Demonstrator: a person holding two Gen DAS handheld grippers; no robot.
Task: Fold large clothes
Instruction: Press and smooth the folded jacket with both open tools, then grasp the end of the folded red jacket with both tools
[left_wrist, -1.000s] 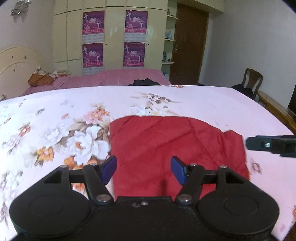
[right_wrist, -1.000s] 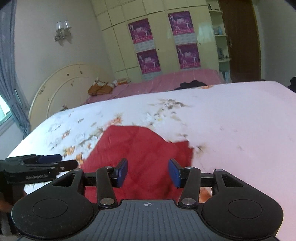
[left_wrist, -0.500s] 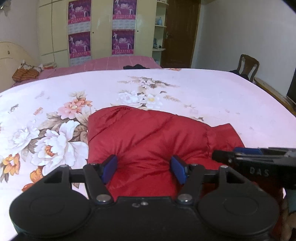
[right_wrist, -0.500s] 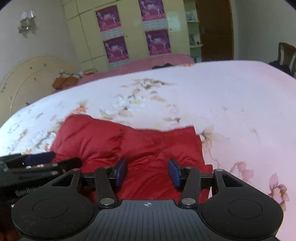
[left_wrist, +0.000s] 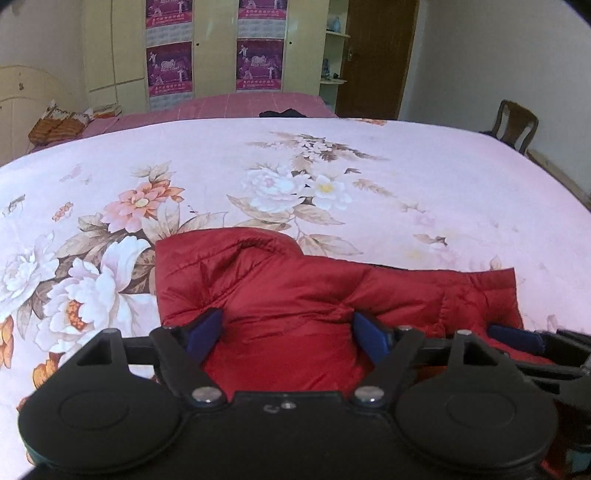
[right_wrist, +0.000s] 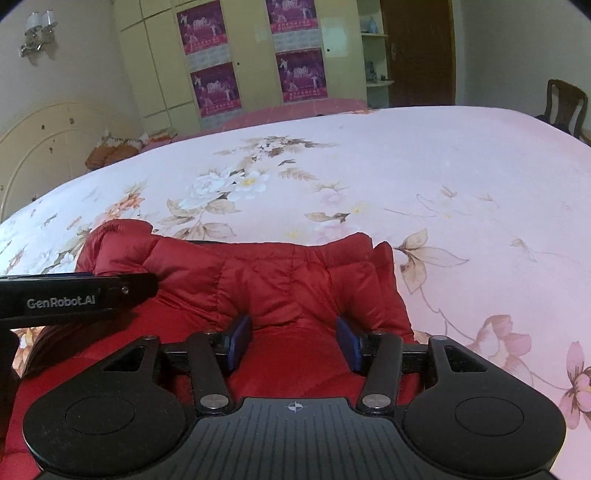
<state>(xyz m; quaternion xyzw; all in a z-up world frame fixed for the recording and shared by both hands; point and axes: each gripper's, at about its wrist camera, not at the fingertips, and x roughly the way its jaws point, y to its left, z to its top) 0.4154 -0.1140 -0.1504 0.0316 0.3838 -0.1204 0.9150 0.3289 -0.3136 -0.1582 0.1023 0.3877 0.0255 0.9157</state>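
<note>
A red quilted jacket (left_wrist: 295, 291) lies bunched on the pink floral bedspread (left_wrist: 332, 177), close in front of both grippers; it also shows in the right wrist view (right_wrist: 280, 280). My left gripper (left_wrist: 290, 330) is open, its blue pads spread over the jacket's near part, red fabric between them. My right gripper (right_wrist: 293, 338) is open too, low over the jacket's right half. The right gripper appears at the left view's right edge (left_wrist: 524, 338); the left gripper's finger (right_wrist: 77, 293) crosses the right view's left side.
The bedspread (right_wrist: 461, 177) stretches far ahead and to both sides. A wooden chair (left_wrist: 515, 123) stands at the right by the wall. A yellow wardrobe with purple posters (left_wrist: 214, 51), a brown door (left_wrist: 376, 55) and pillows (left_wrist: 59, 123) are at the back.
Both grippers have dropped lower and closer to the jacket. The jacket, flat a second ago, is now bunched and puffed up toward the grippers. Both stay open.
</note>
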